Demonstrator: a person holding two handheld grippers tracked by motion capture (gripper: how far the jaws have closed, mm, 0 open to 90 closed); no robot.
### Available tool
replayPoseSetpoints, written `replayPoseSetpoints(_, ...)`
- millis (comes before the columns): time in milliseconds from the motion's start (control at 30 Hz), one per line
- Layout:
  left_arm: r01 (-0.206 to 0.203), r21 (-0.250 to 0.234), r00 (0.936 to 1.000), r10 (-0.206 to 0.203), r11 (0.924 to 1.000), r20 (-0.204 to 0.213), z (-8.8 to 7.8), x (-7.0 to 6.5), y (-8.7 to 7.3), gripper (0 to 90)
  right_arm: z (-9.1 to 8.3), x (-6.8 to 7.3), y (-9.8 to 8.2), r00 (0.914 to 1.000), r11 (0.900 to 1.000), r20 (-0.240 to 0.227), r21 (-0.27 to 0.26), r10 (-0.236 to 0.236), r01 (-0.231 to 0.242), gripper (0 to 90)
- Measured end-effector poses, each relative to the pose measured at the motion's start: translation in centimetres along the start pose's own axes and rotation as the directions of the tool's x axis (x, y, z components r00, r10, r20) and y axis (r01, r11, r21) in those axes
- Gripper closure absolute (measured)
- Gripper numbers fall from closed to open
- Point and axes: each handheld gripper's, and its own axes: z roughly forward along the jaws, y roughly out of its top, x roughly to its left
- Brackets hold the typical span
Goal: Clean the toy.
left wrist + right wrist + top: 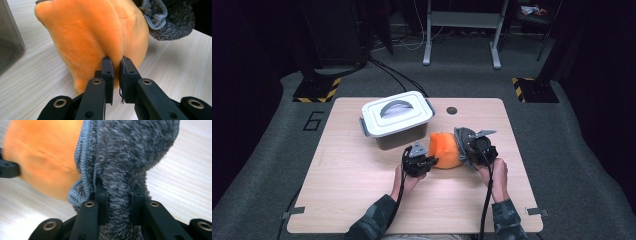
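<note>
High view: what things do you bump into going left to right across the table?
White lidded box → left gripper → orange plush → grey fuzzy cloth → right gripper.

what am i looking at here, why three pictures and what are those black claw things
A person sits at a wooden table and holds a hand tool with two black jaws in each hand. One picture looks down from above; the other two come from cameras riding on each tool. The left gripper is shut on a fold of an orange plush piece. The right gripper is shut on the grey fuzzy fabric attached to it. Farther back on the table stands a storage box with a white lid, and there is a small dark round spot.
</note>
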Motion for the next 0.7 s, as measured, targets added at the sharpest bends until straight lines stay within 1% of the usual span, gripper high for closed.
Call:
replayPoseSetpoints(100, 0.005, 0.004, 1.0, -0.005, 1.0, 0.006, 0.0, 0.1, -0.1, 82.3, 0.9, -0.7, -0.5, 0.9999, 1.0, -0.002, 0.023, 0.013, -0.013, 74.3)
replayPoseSetpoints(233, 0.003, 0.007, 1.0, -0.003, 1.0, 0.009, 0.0, 0.2, -0.1, 82.3, 2.0, -1.3, -1.1, 0.9989, 0.997, -0.003, 0.053, 0.048, -0.048, 74.3)
replayPoseSetpoints(267, 0.006, 0.007, 0.9999, -0.006, 1.0, 0.01, 0.0, 0.2, -0.1, 82.3, 2.3, -1.4, -1.3, 0.9976, 0.995, -0.007, 0.076, 0.069, -0.068, 74.3)
replayPoseSetpoints(300, 0.002, 0.008, 1.0, -0.002, 1.0, 0.009, 0.0, 0.2, -0.1, 82.2, 2.7, -1.7, -1.4, 0.998, 0.995, -0.006, 0.082, 0.063, -0.062, 74.3)
replayPoseSetpoints(333, 0.008, 0.0, 1.0, -0.008, 1.0, 0.002, 0.1, 0.1, -0.1, 82.2, 3.1, -1.8, -1.6, 0.9974, 0.993, -0.004, 0.096, 0.072, -0.071, 74.2)
replayPoseSetpoints(367, 0.008, 0.001, 1.0, -0.008, 1.0, 0.002, 0.0, 0.2, -0.1, 82.2, 3.5, -1.9, -1.8, 0.9976, 0.992, -0.001, 0.109, 0.069, -0.068, 74.2)
replayPoseSetpoints(400, 0.023, -0.001, 0.9997, -0.023, 0.9997, 0.003, 0.0, 0.1, -0.1, 82.2, 3.9, -2.1, -1.9, 0.9979, 0.991, 0.0, 0.12, 0.065, -0.064, 74.2)
replayPoseSetpoints(433, 0.025, -0.001, 0.9997, -0.025, 0.9997, 0.003, 0.0, 0.1, -0.1, 82.2, 4.1, -2.2, -2.1, 0.9975, 0.99, -0.005, 0.123, 0.071, -0.07, 74.2)
replayPoseSetpoints(500, 0.024, -0.003, 0.9997, -0.024, 0.9997, 0.002, 0.0, 0.1, -0.1, 82.1, 3.9, -2.3, -2.2, 0.9966, 0.99, -0.006, 0.116, 0.083, -0.081, 74.2)
replayPoseSetpoints(567, 0.021, 0.0, 0.9998, -0.021, 0.9998, 0.002, 0.0, 0.1, -0.1, 82.1, 3.1, -2.3, -2.0, 0.9962, 0.992, 0.003, 0.096, 0.087, -0.087, 74.2)
replayPoseSetpoints(633, 0.016, 0.001, 0.9999, -0.016, 0.9999, -0.002, 0.0, 0.2, -0.1, 82.1, 2.0, -2.2, -1.7, 0.9969, 0.995, 0.008, 0.064, 0.079, -0.079, 74.2)
replayPoseSetpoints(700, 0.013, 0.002, 0.9999, -0.013, 0.9999, -0.005, -0.1, 0.2, -0.1, 82.1, 0.7, -1.9, -1.1, 0.9981, 0.998, 0.017, 0.025, 0.059, -0.059, 74.2)
